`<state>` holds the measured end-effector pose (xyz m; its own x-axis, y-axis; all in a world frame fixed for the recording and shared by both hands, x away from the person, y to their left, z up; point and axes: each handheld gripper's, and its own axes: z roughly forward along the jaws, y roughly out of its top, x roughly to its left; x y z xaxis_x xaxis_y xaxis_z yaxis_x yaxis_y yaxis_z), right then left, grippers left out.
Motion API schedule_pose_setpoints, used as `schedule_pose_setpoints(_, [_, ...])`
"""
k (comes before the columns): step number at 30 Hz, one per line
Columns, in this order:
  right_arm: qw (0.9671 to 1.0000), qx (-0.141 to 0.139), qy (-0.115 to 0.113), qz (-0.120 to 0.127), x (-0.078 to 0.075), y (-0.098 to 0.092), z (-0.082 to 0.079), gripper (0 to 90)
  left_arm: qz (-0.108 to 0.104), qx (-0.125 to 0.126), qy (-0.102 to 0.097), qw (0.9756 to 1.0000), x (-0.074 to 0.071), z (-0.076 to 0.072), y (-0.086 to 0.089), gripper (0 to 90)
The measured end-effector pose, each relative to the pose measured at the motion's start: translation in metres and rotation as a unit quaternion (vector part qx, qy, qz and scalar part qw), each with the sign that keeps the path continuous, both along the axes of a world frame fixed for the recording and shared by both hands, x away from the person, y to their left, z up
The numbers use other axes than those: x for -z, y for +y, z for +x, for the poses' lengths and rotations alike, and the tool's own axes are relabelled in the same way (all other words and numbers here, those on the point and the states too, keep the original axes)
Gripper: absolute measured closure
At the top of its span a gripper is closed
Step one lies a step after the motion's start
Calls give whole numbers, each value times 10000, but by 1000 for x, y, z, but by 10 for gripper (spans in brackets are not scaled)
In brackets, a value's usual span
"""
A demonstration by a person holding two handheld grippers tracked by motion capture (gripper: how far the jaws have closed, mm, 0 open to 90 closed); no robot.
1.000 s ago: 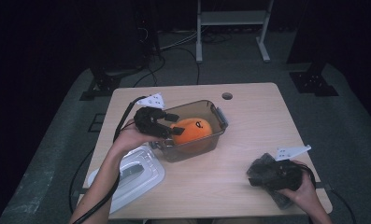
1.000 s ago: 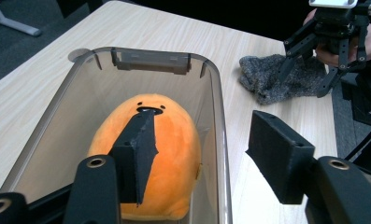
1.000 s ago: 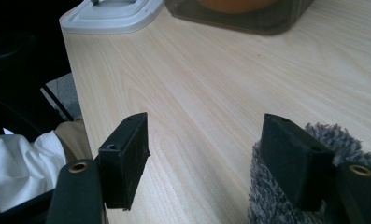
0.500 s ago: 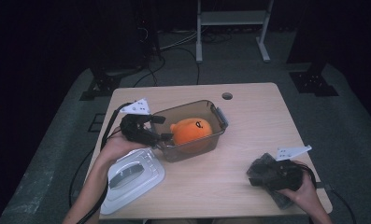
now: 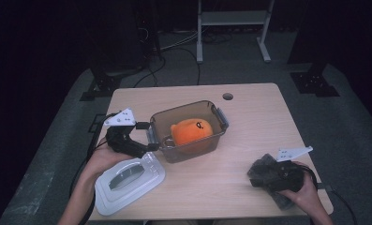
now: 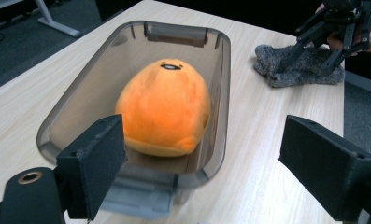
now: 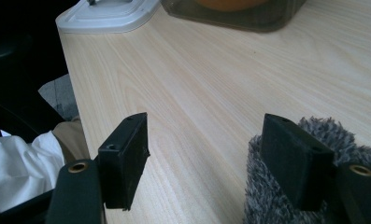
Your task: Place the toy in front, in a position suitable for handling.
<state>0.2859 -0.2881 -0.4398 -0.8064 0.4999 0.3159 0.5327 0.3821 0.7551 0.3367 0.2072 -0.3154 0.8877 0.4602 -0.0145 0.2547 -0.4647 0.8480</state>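
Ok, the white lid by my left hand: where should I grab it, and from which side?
Likely by the raised handle on top of the lid, coming straight down with the left gripper. The lid lies flat on the table, so its thin rim gives little to pinch; the handle stands proud at its middle.

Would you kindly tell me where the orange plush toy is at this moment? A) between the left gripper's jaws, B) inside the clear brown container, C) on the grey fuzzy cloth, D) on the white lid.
B: the orange plush toy lies inside the clear brown container, while the left gripper stands open short of the container's near end, with nothing between its jaws.
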Motion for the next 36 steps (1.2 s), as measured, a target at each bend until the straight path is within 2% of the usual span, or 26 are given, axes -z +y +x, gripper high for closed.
schedule_pose_setpoints(6, [10000, -5, 15, -10, 0, 0, 0, 308, -14, -75, -20, 10000, 6, -9, 12, 113])
schedule_pose_setpoints(18, [10000, -2, 42, -55, 2, 1, 0, 291, 98, -292, -72, 9995, 24, -21, 33, 96])
schedule_pose_setpoints(23, [10000, 10, 47, -42, 2, 0, -1, 290, -5, -361, -93, 9993, 33, -28, 43, 96])
schedule_pose_setpoints(30, [10000, 11, 44, -54, 2, 1, -1, 290, -19, -440, -92, 9990, 43, -33, 53, 97])
schedule_pose_setpoints(32, [10000, 10, 31, -57, 2, 1, -1, 290, 30, -474, -116, 9988, 46, -35, 55, 97])
schedule_pose_setpoints(36, [10000, 20, 34, -53, 2, 0, -1, 290, -21, -529, -99, 9986, 57, -39, 62, 97])
